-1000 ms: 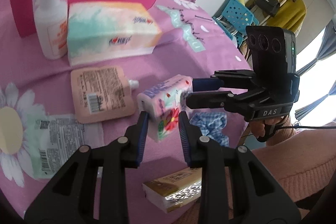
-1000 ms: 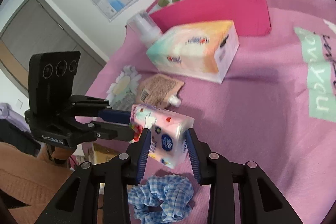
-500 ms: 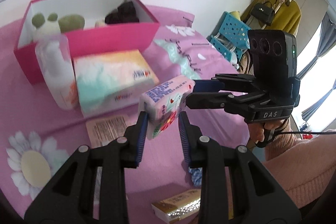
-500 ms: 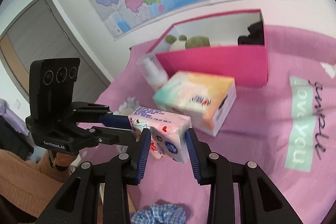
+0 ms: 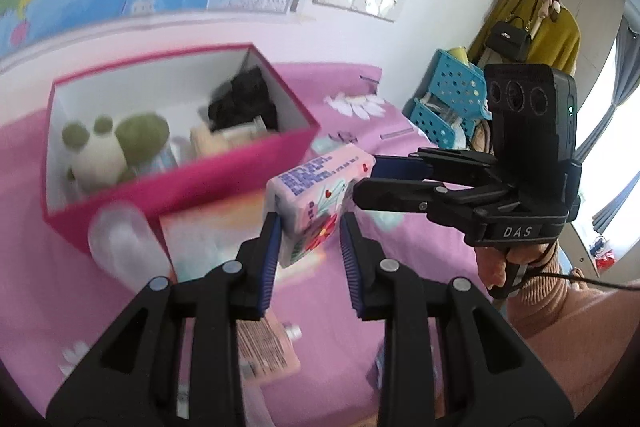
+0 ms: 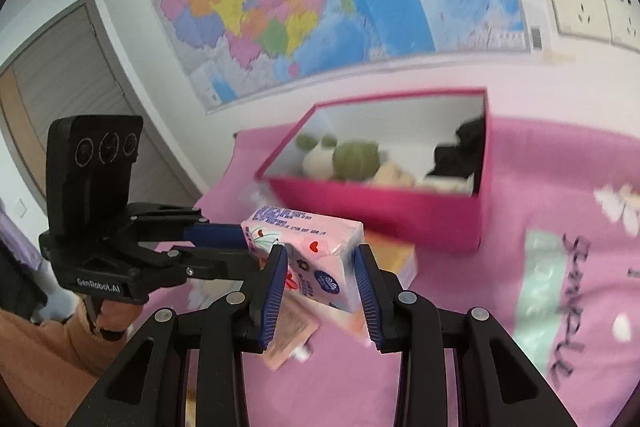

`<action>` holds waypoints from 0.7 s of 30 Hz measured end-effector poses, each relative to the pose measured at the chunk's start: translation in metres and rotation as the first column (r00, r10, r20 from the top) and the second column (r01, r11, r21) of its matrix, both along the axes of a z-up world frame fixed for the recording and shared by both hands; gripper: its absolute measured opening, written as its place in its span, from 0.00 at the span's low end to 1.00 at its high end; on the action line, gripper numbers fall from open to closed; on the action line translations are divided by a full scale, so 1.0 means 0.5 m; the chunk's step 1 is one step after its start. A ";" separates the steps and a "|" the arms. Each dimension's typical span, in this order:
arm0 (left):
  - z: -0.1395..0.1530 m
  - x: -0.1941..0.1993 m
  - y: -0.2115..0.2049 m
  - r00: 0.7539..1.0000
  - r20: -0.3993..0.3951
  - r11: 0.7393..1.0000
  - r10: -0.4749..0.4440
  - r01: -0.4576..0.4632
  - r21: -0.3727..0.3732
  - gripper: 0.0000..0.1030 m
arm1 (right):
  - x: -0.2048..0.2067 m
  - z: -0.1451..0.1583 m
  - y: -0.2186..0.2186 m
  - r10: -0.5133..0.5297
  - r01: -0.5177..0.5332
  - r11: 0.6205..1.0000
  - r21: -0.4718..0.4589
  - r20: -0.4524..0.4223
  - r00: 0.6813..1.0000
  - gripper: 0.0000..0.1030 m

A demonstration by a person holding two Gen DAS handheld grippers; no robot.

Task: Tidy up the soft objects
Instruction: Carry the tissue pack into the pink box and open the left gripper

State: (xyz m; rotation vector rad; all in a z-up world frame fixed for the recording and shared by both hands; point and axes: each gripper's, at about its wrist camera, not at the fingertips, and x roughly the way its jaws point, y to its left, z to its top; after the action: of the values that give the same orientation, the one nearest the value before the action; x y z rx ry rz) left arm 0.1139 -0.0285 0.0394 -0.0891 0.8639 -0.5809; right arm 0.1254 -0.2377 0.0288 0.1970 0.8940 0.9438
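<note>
Both grippers hold one pink tissue pack (image 5: 316, 203) in the air above the pink bedspread. My left gripper (image 5: 308, 247) is shut on its near end; my right gripper (image 6: 320, 279) is shut on the other end, where the pack (image 6: 308, 251) shows flowers and hearts. The right gripper also shows in the left wrist view (image 5: 370, 183), and the left gripper in the right wrist view (image 6: 248, 247). The open pink box (image 5: 188, 187) lies just beyond, holding a green and white plush (image 5: 116, 143) and a black soft item (image 5: 244, 103).
A large tissue box (image 5: 212, 235) and a white bottle (image 5: 128, 251) lie in front of the pink box. A beige pouch (image 5: 264, 347) lies under the left gripper. A wall with a map and sockets stands behind the box (image 6: 404, 215). Blue crates (image 5: 448, 107) stand past the bed.
Both grippers have lifted the tissue pack off the bedspread and carried it up and forward toward the pink box. The scrunchie and small gold pack have dropped out of view.
</note>
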 end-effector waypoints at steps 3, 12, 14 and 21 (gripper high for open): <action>0.013 0.044 0.000 1.000 0.005 1.000 0.021 -0.021 -0.001 0.31 | 0.039 0.015 -0.002 -0.026 0.025 1.000 0.012 0.020 0.999 0.34; -0.004 0.164 0.008 0.993 -0.073 0.996 0.090 -0.092 -0.020 0.31 | 0.132 0.027 0.017 -0.061 0.061 0.998 -0.003 0.036 0.997 0.34; -0.009 0.181 0.008 0.991 -0.085 0.995 0.099 -0.102 -0.022 0.31 | 0.146 0.022 0.023 -0.061 0.062 0.998 -0.008 0.033 0.998 0.34; -0.011 0.232 0.006 0.982 -0.110 0.989 0.150 -0.150 0.013 0.31 | 0.196 -0.003 0.034 -0.088 0.088 0.996 -0.022 0.007 0.996 0.34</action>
State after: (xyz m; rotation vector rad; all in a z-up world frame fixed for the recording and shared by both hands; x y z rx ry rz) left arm 0.2300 -0.0253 0.0339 -0.1824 0.9577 -0.4355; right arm 0.2235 -0.2204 0.0272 0.2127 0.8833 0.8524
